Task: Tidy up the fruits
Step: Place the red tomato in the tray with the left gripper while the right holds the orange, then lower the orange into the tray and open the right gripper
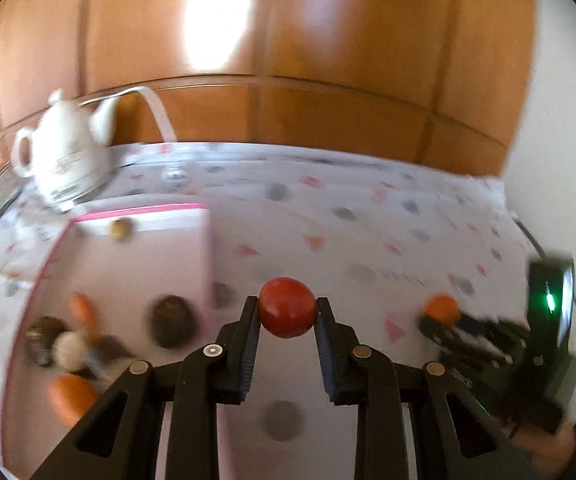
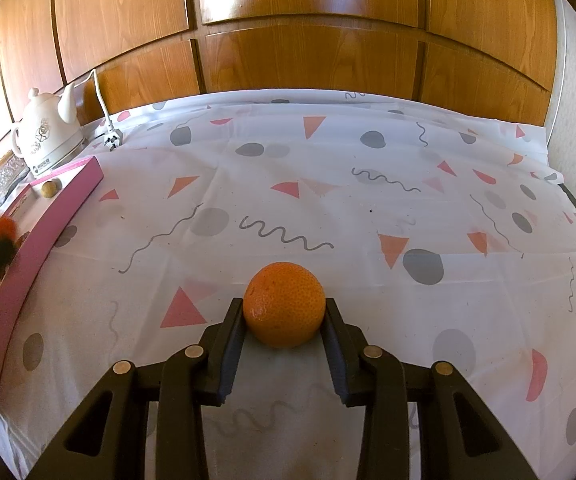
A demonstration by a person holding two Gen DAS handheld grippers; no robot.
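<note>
- Right now the left gripper (image 1: 287,309) has its fingers (image 1: 247,344) clenched on a small round red fruit (image 1: 287,307), pinched at its widest part so the smooth ball cannot roll out.
- It is carried in the air near the edge of the shallow pink-rimmed cardboard box (image 1: 203,248), which I judge to be the collecting place.
- That box already holds an orange fruit (image 1: 72,397), dark brown rough-skinned fruits (image 1: 172,321) and a small tan nut-like ball (image 1: 120,229).
- Meanwhile the right gripper (image 2: 283,307) grasps a round dimpled orange mandarin (image 2: 284,305) between both fingers (image 2: 229,334), low over the counter's white cloth printed with triangles and grey blobs (image 2: 328,184), well apart from the box; it probably waits its turn.
- Behind the box stands a white ceramic electric kettle (image 2: 47,136), with its cord and plug (image 2: 112,138) lying loose on the cloth.
- A dark logo with small lettering sits on the kettle's base, too small to read; faint marks on the box rim are equally illegible.
</note>
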